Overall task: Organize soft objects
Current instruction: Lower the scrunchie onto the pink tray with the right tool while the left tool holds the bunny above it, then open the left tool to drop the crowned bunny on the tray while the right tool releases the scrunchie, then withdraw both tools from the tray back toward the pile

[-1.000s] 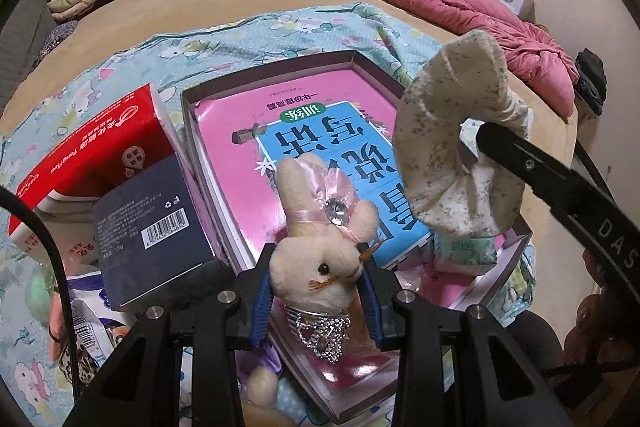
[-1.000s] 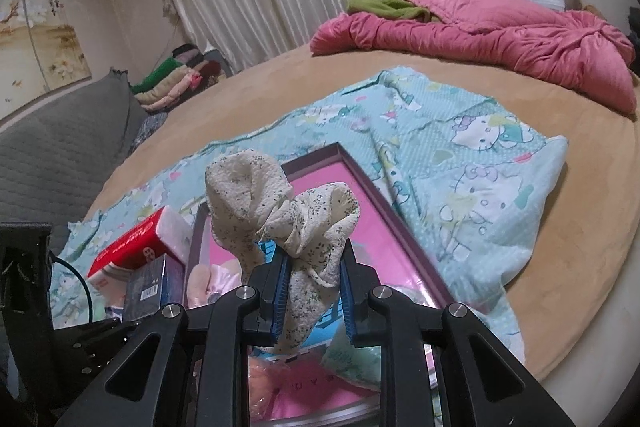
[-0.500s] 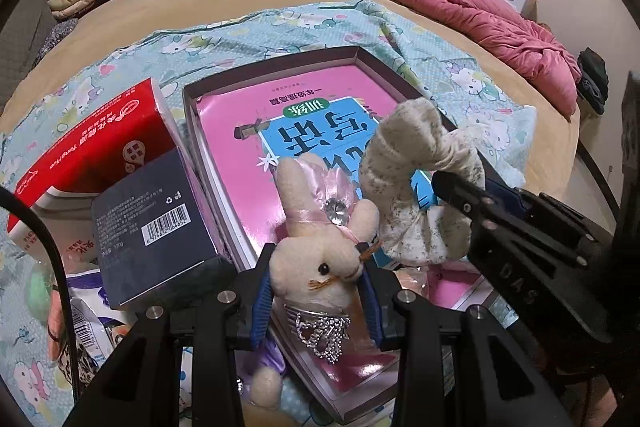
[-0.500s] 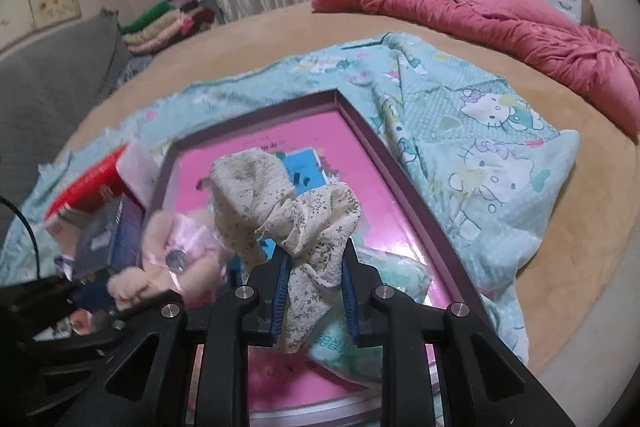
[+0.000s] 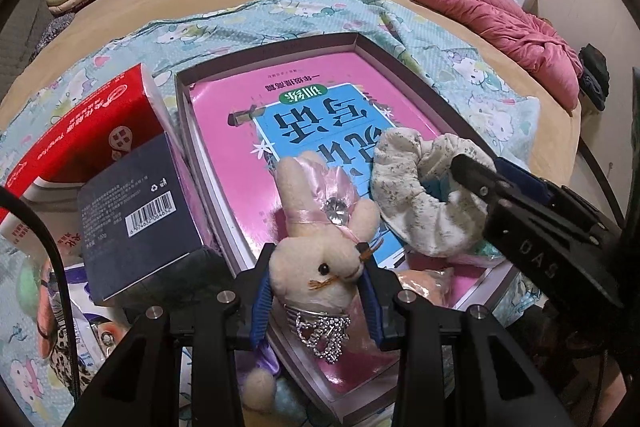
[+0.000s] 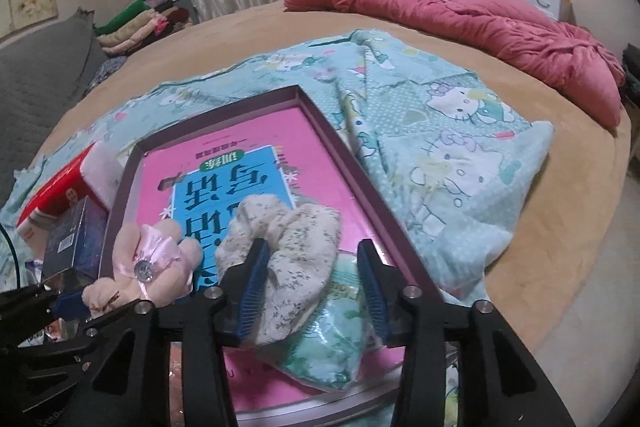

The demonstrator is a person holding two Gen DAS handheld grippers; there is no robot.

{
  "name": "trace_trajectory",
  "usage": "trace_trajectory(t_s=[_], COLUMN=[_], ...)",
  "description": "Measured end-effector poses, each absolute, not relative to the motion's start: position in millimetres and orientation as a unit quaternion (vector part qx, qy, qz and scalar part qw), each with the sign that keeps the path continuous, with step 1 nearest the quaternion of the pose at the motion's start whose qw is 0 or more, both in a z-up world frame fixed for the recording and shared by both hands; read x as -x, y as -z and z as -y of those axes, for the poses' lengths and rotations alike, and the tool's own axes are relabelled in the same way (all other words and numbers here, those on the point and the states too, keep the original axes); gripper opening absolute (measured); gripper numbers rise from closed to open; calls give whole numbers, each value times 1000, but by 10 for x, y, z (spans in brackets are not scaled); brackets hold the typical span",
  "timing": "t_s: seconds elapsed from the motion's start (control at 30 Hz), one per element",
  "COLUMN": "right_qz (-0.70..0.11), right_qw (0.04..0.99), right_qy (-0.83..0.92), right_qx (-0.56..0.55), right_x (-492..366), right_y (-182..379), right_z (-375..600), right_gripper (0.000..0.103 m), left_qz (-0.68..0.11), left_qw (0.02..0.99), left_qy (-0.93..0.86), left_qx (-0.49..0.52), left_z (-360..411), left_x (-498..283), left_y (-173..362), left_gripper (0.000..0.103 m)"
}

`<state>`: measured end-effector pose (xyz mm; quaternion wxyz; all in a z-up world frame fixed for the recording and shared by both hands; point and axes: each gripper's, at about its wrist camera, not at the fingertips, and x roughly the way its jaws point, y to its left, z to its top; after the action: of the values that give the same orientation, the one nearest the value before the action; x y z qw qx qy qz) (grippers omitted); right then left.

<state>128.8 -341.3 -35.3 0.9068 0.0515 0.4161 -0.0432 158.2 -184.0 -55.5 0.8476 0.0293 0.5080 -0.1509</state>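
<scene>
My left gripper (image 5: 316, 291) is shut on a cream plush bunny (image 5: 320, 251) with a pink ribbon, held over the near end of a purple-rimmed box lid (image 5: 360, 41) that holds a pink and blue book (image 5: 320, 115). The bunny also shows in the right wrist view (image 6: 148, 263). My right gripper (image 6: 316, 291) is open, its jaws wide apart. A cream floral scrunchie (image 6: 288, 251) lies between them on the book, beside a mint packet (image 6: 340, 339). In the left wrist view the scrunchie (image 5: 420, 199) rests against the right gripper's finger.
A red tissue box (image 5: 80, 131) and a dark blue box (image 5: 136, 215) stand left of the lid. All sit on a Hello Kitty cloth (image 6: 452, 131) on a round tan bed. A pink quilt (image 6: 460, 11) lies at the back. Packets (image 5: 68, 319) lie at lower left.
My right gripper has come down over the box lid and opened, letting the scrunchie drop onto the book. My left gripper still holds the bunny in the same place.
</scene>
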Motion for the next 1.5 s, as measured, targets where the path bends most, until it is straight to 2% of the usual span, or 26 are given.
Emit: trace_trajectory(t_s=[0.37,0.5,0.57,0.63,0.87,1.0,1.3,1.5], right_qz=[-397,-393,-389,-385,-373,-366,-353,-343], right_qw=[914,916,917,919,923,926,932,936], right_qy=[56,61,64,66,66,65,59,56], right_qx=[-61,-62,-63,-62,-63,-62,-59,-52], right_x=[-1231,-1210,-1199,-1185,-1153,-1125,-1059,-997], right_y=[259,242,228,209,149,120,34,-40], right_z=[3489,3515,3532,3542,3557,3546,3513,3457], right_gripper=[66,66,67,68,71,72,75,76], left_qz=[-515,-519,-521,-524,-519,-507,-490,-477], left_qw=[844,841,839,837,840,848,860,868], left_qy=[151,154,156,158,154,152,142,140], left_qx=[-14,0,9,17,20,19,9,5], left_z=[1820,1793,1778,1761,1733,1721,1688,1646], left_x=[-1623,-1636,-1646,-1653,-1639,-1615,-1530,-1434], left_y=[597,604,605,608,561,480,320,192], left_gripper=[40,42,45,53,57,64,66,72])
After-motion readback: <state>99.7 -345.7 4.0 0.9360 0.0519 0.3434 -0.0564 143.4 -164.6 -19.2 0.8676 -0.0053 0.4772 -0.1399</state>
